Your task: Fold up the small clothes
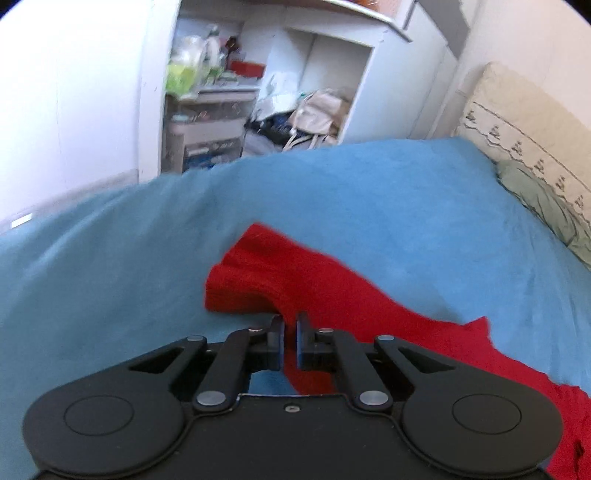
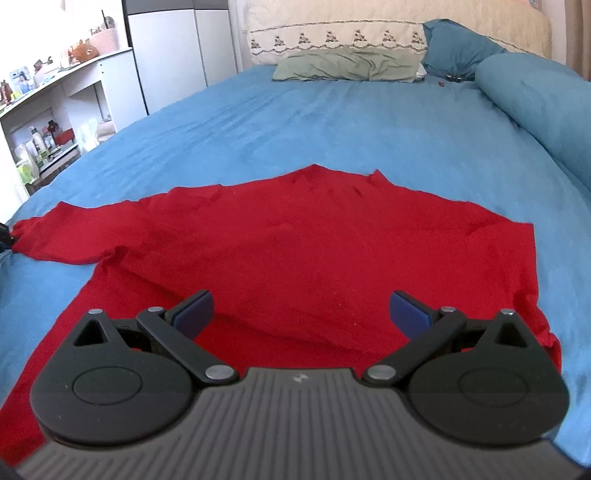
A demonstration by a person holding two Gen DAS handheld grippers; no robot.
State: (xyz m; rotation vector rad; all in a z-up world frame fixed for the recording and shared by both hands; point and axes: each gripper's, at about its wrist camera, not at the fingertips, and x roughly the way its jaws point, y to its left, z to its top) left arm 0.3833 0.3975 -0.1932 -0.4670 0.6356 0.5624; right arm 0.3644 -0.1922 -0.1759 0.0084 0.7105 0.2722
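Observation:
A red long-sleeved top (image 2: 303, 251) lies spread on the blue bed cover (image 2: 332, 122), its left sleeve stretched out to the left. My left gripper (image 1: 290, 325) is shut on the cuff end of that sleeve (image 1: 258, 273) and lifts it slightly off the cover. Its tip shows at the far left edge of the right wrist view (image 2: 4, 236). My right gripper (image 2: 301, 308) is open and empty, hovering over the lower body of the top.
A green pillow (image 2: 347, 64) and a cream embroidered pillow (image 2: 332, 33) lie at the head of the bed. A blue bolster (image 2: 535, 99) runs along the right side. White shelves with clutter (image 1: 236, 92) stand beyond the bed's left edge.

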